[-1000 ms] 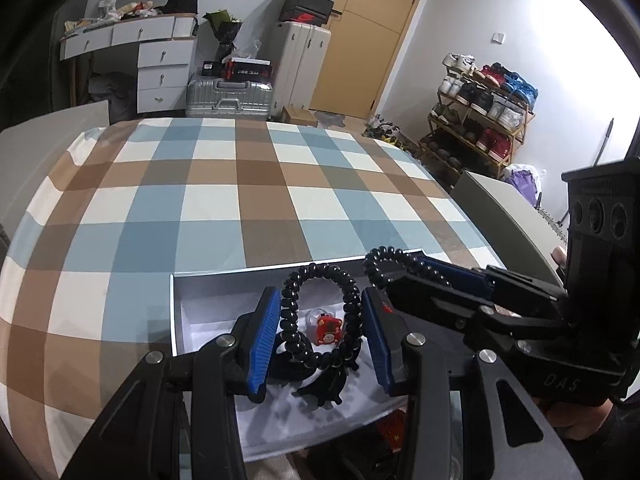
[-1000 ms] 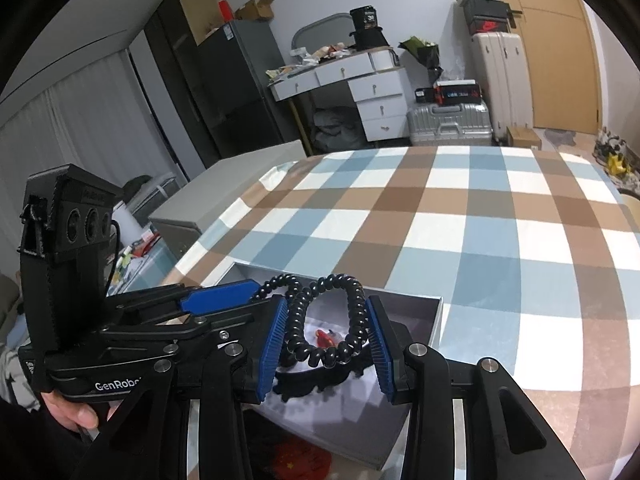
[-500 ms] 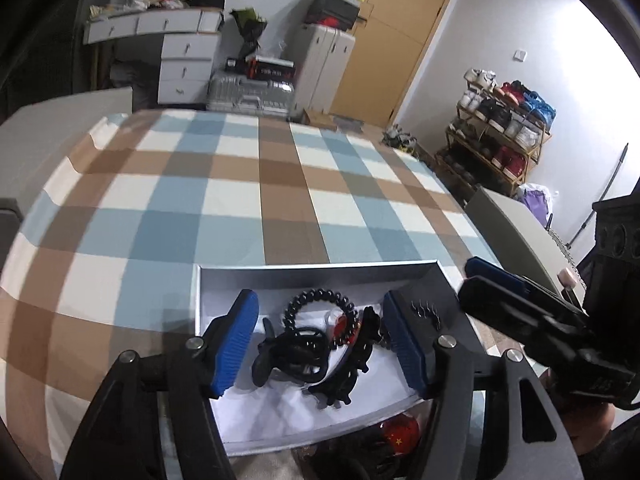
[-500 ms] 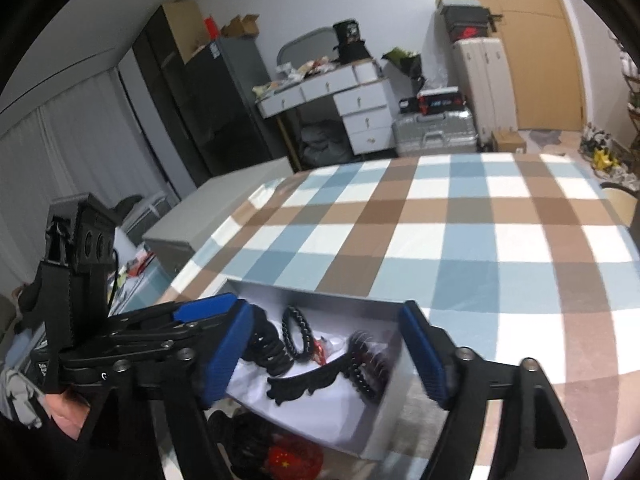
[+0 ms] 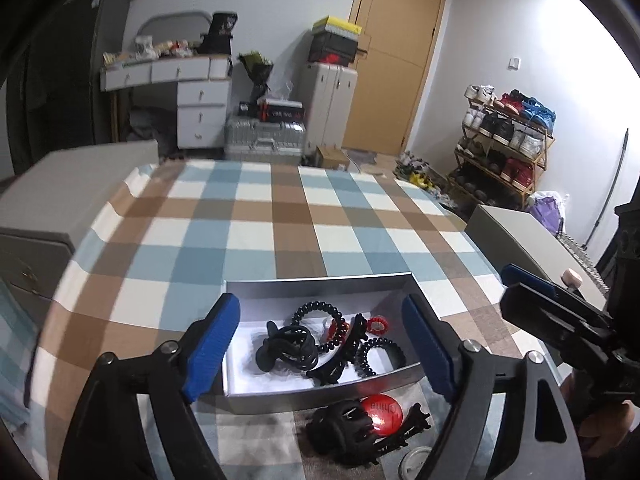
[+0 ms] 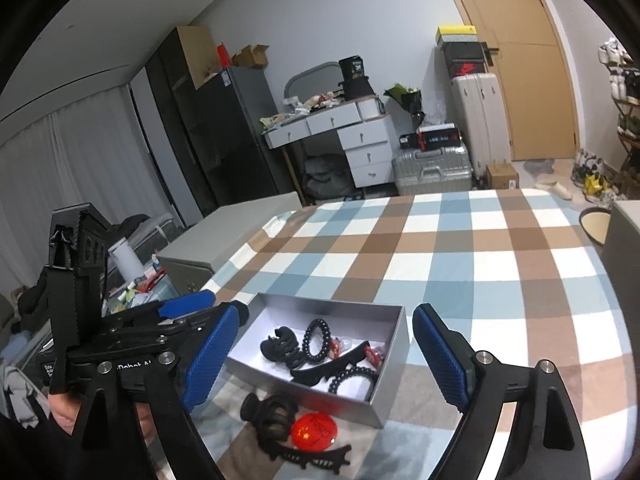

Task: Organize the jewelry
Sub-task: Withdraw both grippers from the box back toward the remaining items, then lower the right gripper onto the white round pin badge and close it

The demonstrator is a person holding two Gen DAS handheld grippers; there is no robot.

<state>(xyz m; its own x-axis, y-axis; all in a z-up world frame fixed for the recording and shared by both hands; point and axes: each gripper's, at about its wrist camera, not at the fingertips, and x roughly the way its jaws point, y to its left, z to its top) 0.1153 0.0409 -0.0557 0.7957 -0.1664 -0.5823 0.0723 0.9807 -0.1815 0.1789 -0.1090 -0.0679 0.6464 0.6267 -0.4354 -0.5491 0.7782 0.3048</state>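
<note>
Grey box (image 5: pixel 320 282) at lower centre of the left wrist view, on a blue-brown-white checked cloth (image 5: pixel 280 216), already holding a black beaded bracelet (image 5: pixel 318 312), a black claw clip (image 5: pixel 286 350), a long black hair clip (image 5: pixel 340 354), a black coil tie (image 5: pixel 380 354) and small red pieces. Left gripper (image 5: pixel 320 350) above the box, jaws spread wide, nothing held. Right gripper (image 6: pixel 322 360) likewise wide open and empty, framing the same box (image 6: pixel 384 396) at lower centre of the right wrist view.

Step judged in hand: between placements, with loose items remaining outside the near wall of the box, namely a second black claw clip (image 6: pixel 272 420), a red round badge (image 6: pixel 316 432) and a flat black clip (image 6: pixel 316 458). Next move likely to call for lowering one open gripper over one of these, closing on a firm part, and lifting clear of the box wall.

Legible writing: "China" on the badge in the left wrist view; partial lettering on the left gripper body, unclear.
</note>
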